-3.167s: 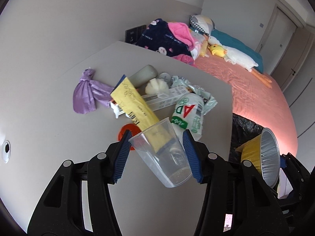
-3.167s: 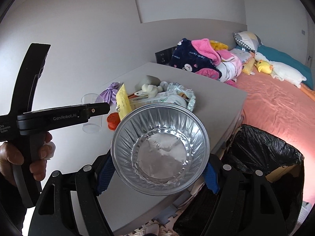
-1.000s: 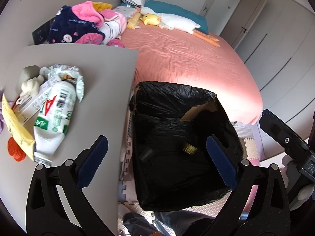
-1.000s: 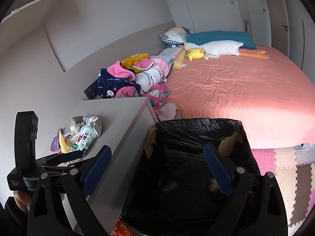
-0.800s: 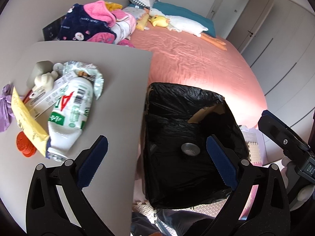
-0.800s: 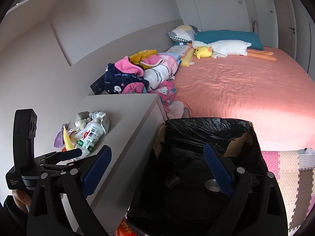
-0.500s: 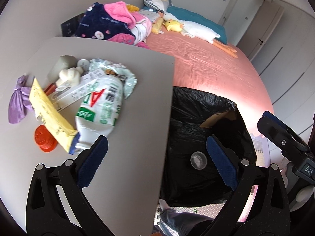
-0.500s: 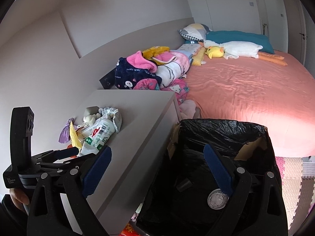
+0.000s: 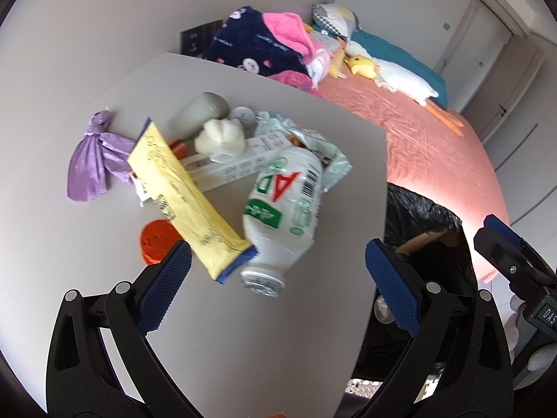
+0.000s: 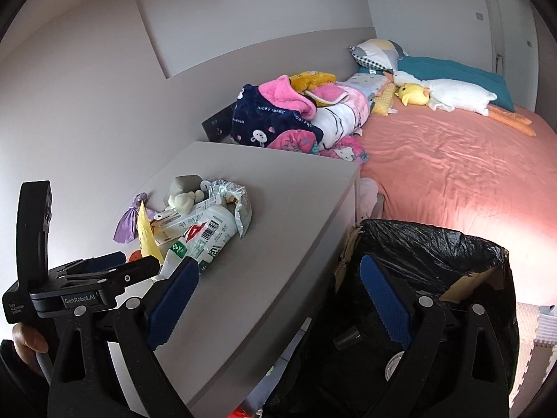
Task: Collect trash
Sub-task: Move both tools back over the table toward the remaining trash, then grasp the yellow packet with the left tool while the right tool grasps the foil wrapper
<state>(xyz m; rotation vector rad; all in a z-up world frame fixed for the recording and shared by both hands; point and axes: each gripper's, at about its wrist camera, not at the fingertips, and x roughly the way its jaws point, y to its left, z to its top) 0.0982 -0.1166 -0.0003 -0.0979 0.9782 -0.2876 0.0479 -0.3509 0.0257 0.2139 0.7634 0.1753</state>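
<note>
Left gripper [image 9: 278, 271], its blue-padded jaws spread wide and holding nothing, is hovering over the grey tabletop [image 9: 261, 348] just short of the trash pile. Lying nearest its fingers is a white plastic bottle with a red-and-green label [image 9: 283, 209], on its side with the open neck towards the camera. Touching the bottle's left side, a long yellow packet with a blue end [image 9: 188, 198] is resting partly over a round orange cap [image 9: 156, 240]. Behind these are lying a flat white printed carton [image 9: 240, 167], a crumpled pale-green wrapper [image 9: 313, 146], a white crumpled lump [image 9: 222, 136], a grey cylinder [image 9: 198, 111] and a knotted purple plastic bag [image 9: 94, 160].

Right gripper [image 10: 278, 299], likewise wide open and empty, is hanging over the table's edge and the bin lined with a black plastic bag [image 10: 435, 244], which is standing just beside the table against the pink-covered bed [image 10: 452, 160]. Inside the bin a clear plastic cup [image 10: 393, 365] and a small dark object [image 10: 346, 338] are lying at the bottom.
</note>
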